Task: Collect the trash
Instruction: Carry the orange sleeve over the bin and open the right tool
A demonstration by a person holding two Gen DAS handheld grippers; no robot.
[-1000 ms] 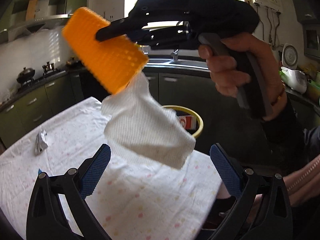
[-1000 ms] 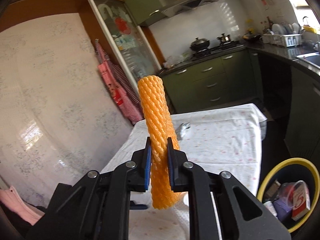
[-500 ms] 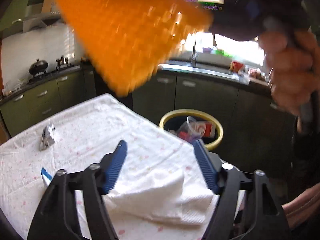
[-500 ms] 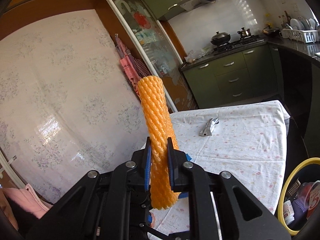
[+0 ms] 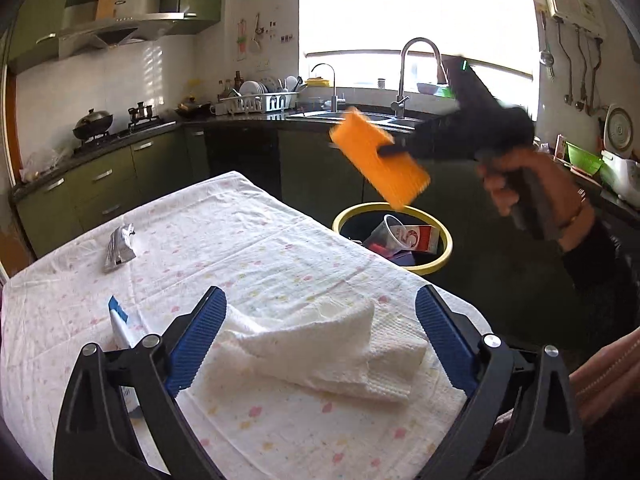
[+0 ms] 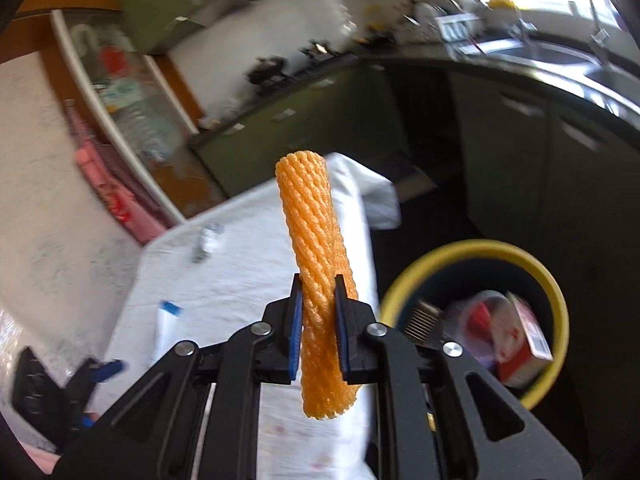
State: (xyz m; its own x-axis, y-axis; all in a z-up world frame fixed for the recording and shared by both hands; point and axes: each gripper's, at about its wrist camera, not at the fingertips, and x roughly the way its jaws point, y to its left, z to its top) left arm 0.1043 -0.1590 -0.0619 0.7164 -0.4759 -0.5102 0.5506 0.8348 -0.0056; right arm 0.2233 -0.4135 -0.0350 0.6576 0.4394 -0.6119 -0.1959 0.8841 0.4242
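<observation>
My right gripper (image 6: 317, 332) is shut on an orange foam net sleeve (image 6: 310, 240); in the left wrist view the sleeve (image 5: 380, 162) hangs in the air above the yellow-rimmed trash bin (image 5: 444, 258). The bin (image 6: 558, 308) holds a cup and a red carton. My left gripper (image 5: 320, 340) is open low over the table, its blue pads either side of a folded white paper towel (image 5: 320, 354). A crumpled silver wrapper (image 5: 119, 242) lies at the table's far left. A white and blue tube (image 5: 120, 322) lies by the left finger.
The table has a white flowered cloth (image 5: 248, 252). Green kitchen cabinets (image 5: 100, 184), a stove and a sink counter (image 5: 360, 118) run behind it. The bin stands on the floor off the table's far right edge.
The right gripper has swung the orange sleeve away from the left camera and out over the bin. The white paper towel, hanging with the sleeve a second ago, now lies on the table between the left fingers.
</observation>
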